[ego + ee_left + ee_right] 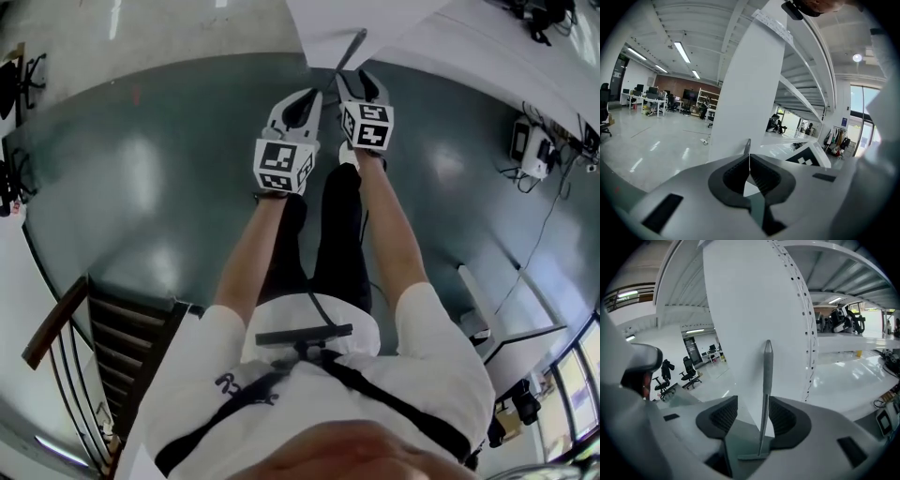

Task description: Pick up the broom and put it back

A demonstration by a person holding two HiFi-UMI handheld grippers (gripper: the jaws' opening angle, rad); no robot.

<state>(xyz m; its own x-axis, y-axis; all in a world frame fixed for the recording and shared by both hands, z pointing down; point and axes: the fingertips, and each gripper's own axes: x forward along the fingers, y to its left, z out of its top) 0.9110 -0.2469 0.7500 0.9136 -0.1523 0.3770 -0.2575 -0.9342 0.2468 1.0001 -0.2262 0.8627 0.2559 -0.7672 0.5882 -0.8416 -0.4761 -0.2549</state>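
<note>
Our left hand-held gripper (749, 164) is clenched shut, empty. Our right hand-held gripper (753, 417) is released: the broom (767, 380) stands between its pads, nearer the right one, with the white pillar (740, 310) just beyond. We'd back straight out, brushing nothing. Only the right gripper view shows that gap; the head view shows just the handle's end beyond the gripper.

Both bare forearms are reaching forward and down, side by side: left arm (246, 258), right arm (394, 234). The left white-and-grey two-jaw gripper (309, 97) is pointing ahead, jaws sitting pressed together. The right white-and-grey two-jaw gripper (354, 77) is hanging just beside it, slightly further out, jaws standing apart.
</note>
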